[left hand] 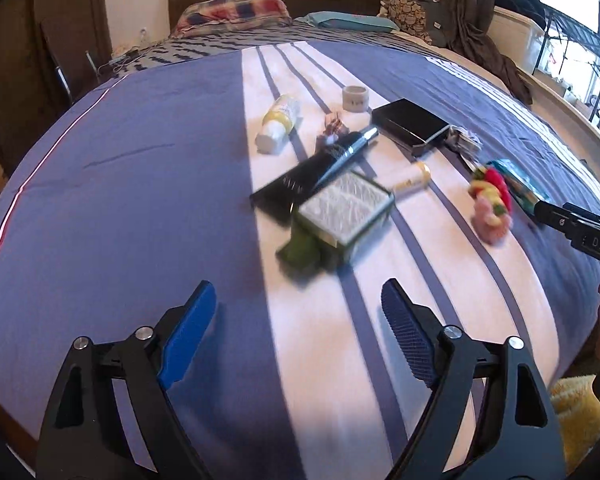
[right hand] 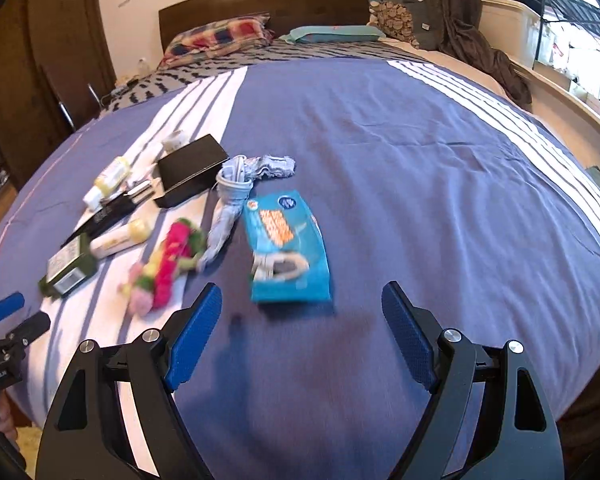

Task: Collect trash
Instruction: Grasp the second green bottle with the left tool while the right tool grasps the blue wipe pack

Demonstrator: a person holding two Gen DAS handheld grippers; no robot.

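left tongs (left hand: pixel 296 324) released above striped bedspread (left hand: pixel 120 208), right tongs (right hand: pixel 302 326) released near teal packet (right hand: pixel 288 248)

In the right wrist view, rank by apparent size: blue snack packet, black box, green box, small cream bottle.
1. blue snack packet, nearest, so flattered
2. black box
3. green box
4. small cream bottle
The last two look close.

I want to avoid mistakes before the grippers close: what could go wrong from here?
1. The blue packet lies flat on the soft bedspread; the open right gripper might pinch fabric with it.
2. The grey sock touches the packet's far corner and could be dragged along.
3. Ahead of the open left gripper, the green box overlaps a black tube; grabbing one may shift the other.
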